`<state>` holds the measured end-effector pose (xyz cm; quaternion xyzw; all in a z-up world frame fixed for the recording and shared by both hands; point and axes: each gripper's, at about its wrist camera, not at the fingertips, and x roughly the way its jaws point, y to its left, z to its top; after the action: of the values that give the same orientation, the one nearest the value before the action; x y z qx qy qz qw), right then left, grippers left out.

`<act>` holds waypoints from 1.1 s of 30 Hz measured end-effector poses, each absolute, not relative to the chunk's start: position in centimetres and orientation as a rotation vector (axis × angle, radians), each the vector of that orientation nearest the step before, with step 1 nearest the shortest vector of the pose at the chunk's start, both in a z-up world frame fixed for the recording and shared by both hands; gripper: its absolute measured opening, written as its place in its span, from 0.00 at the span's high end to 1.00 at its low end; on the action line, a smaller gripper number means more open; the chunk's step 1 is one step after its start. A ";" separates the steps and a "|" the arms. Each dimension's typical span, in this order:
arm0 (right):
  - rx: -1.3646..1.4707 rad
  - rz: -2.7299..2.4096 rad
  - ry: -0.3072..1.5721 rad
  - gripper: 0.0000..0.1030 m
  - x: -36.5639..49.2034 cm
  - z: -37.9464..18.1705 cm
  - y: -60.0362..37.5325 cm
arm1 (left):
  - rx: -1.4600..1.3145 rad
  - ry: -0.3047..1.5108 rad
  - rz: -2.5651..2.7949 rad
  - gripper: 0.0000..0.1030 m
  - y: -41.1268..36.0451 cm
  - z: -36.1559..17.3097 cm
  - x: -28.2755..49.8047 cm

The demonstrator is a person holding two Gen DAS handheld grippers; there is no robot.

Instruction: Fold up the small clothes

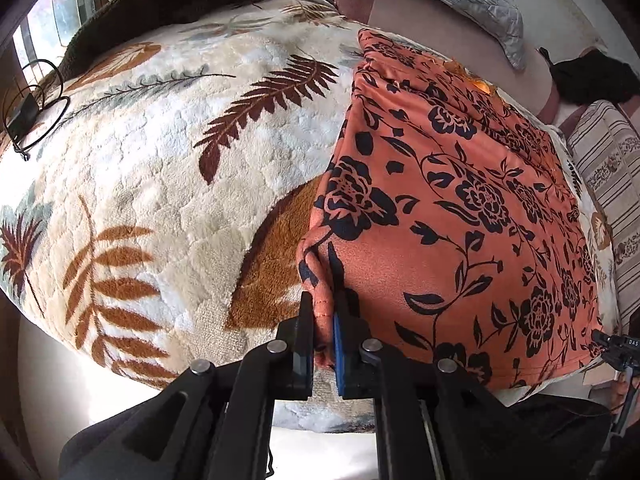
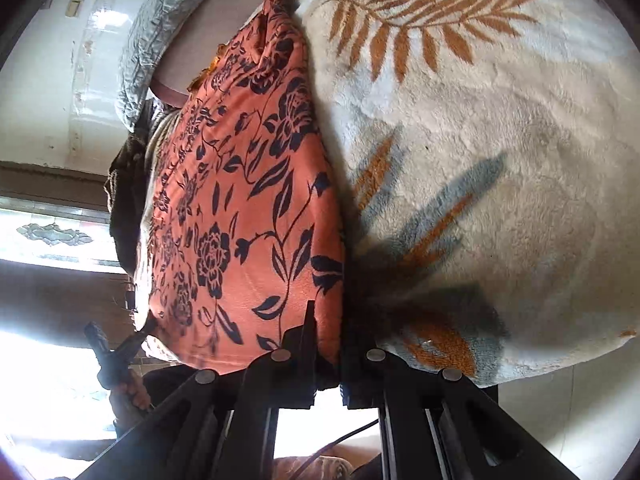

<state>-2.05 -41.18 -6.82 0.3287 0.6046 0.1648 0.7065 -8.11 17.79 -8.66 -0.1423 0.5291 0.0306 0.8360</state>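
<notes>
Left claw is clamped on a bunched corner of the orange black-floral fabric garment. Right claw is pinched on another corner of it. Garment is spread flat on the cream leaf-print fleece blanket covering the bed.

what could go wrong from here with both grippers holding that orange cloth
1. The left gripper pinches only a thin bunched corner of the orange black-flowered cloth; it could slip free when pulled.
2. The right gripper holds the other near corner, so uneven lifting may skew the fold or drag the fluffy leaf-print blanket.
</notes>
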 end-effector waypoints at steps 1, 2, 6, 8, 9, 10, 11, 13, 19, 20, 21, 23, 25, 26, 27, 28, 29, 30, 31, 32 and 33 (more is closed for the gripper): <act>0.729 0.384 1.313 0.92 -1.9 -6.1 -41.2 | -0.305 1.086 0.054 0.93 17.8 -7.8 -8.1; 0.730 0.405 1.283 0.92 -1.7 -5.2 -41.2 | -0.296 1.050 0.052 0.93 17.8 -6.9 -8.1; 0.714 0.420 1.289 0.92 -0.4 -5.1 -40.9 | -0.320 1.138 0.061 0.93 18.1 -8.4 -6.6; 0.724 0.420 1.336 0.92 0.3 -6.2 -40.7 | -0.323 1.156 0.045 0.93 18.2 -8.3 -5.6; 0.745 0.432 1.327 0.92 1.0 -5.9 -40.7 | -0.325 1.132 0.029 0.93 18.2 -7.3 -4.8; 0.754 0.449 1.303 0.92 1.9 -5.2 -40.7 | -0.317 1.092 0.011 0.93 18.1 -5.8 -3.5; 0.750 0.464 1.266 0.92 3.3 -4.0 -40.6 | -0.309 1.049 -0.003 0.93 18.0 -4.2 -1.9; 0.766 0.488 1.174 0.92 7.1 -1.4 -40.7 | -0.312 0.960 -0.042 0.93 18.0 -1.0 2.3; 0.859 0.456 0.931 0.89 23.8 2.3 -41.2 | -0.295 0.859 -0.002 0.89 18.4 1.0 19.4; 0.883 0.441 0.938 0.89 26.4 1.1 -41.0 | -0.304 0.858 0.041 0.88 18.7 -0.2 21.8; 0.898 0.420 0.967 0.72 28.8 -0.6 -40.8 | -0.301 0.846 0.084 0.68 18.8 -1.6 23.9; 0.881 0.270 1.040 0.31 31.3 -4.1 -40.4 | -0.292 0.934 0.150 0.24 19.2 -5.2 27.7; 0.927 0.175 1.022 0.30 30.2 -5.7 -40.4 | -0.307 0.973 0.187 0.25 20.4 -6.9 28.6; 0.948 0.178 1.001 0.30 28.9 -5.9 -40.7 | -0.319 0.942 0.202 0.25 21.2 -6.7 27.7; 0.928 0.181 0.982 0.30 27.2 -5.4 -40.6 | -0.335 0.897 0.216 0.25 22.0 -6.1 26.4; 0.904 0.195 0.952 0.30 25.4 -4.8 -40.6 | -0.353 0.854 0.214 0.25 22.6 -5.3 24.6; 0.882 0.202 0.924 0.30 23.0 -4.0 -40.4 | -0.368 0.826 0.195 0.24 23.1 -4.7 22.6; 0.857 0.201 0.912 0.30 20.6 -3.4 -40.1 | -0.374 0.823 0.176 0.24 23.1 -4.3 20.9; 0.853 0.200 0.904 0.27 18.2 -3.2 -39.9 | -0.377 0.834 0.144 0.24 22.9 -4.2 19.0; 0.869 0.190 0.914 0.23 15.9 -3.4 -39.7 | -0.381 0.844 0.101 0.24 22.5 -4.4 17.0; 0.872 0.179 0.952 0.19 14.1 -3.8 -39.2 | -0.380 0.855 0.068 0.24 21.8 -4.7 15.5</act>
<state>14.14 -39.19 -3.84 0.4058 0.4430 0.0835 0.7951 15.47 21.78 -4.70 -0.1833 0.4118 0.0329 0.8920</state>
